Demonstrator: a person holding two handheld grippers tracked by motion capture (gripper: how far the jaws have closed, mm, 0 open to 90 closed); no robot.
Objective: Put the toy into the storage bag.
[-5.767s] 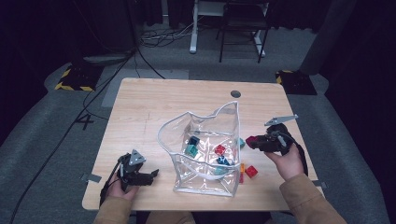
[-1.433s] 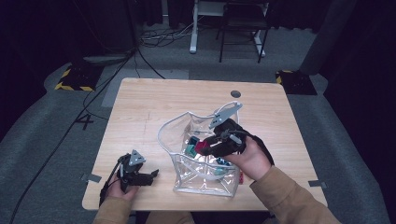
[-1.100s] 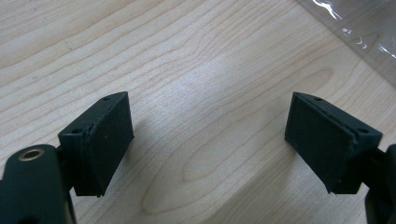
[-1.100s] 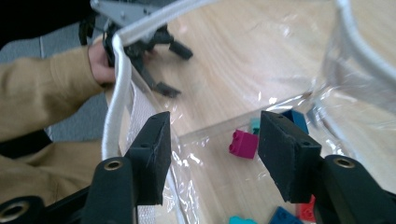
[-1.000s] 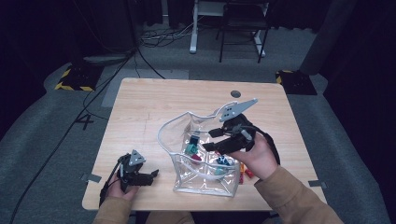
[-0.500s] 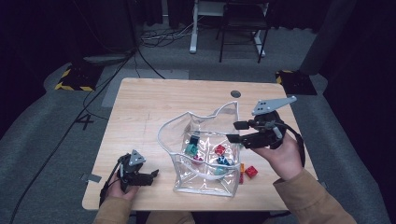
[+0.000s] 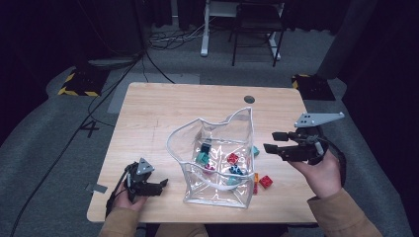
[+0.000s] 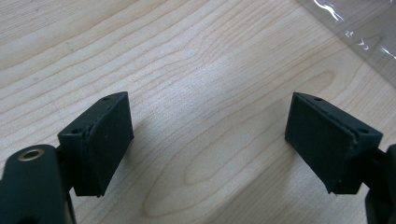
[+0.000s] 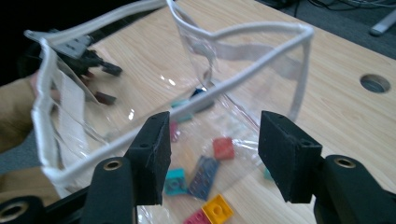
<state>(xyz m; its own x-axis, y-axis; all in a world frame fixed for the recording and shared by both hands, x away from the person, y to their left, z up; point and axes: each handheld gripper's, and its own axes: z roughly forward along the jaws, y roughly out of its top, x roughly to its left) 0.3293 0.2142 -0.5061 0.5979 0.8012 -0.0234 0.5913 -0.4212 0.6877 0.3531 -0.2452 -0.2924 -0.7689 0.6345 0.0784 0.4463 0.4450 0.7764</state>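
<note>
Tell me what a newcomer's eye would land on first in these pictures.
A clear plastic bag stands open near the middle of the wooden table, with small coloured bricks inside it and a red brick lying outside at its right. The right gripper hovers beside the bag's right edge with jaws open and empty. The left gripper rests near the table's front left corner, also open.

Left gripper (image 7: 157, 186) low, jaws apart, right gripper (image 7: 272, 141) raised, jaws apart
</note>
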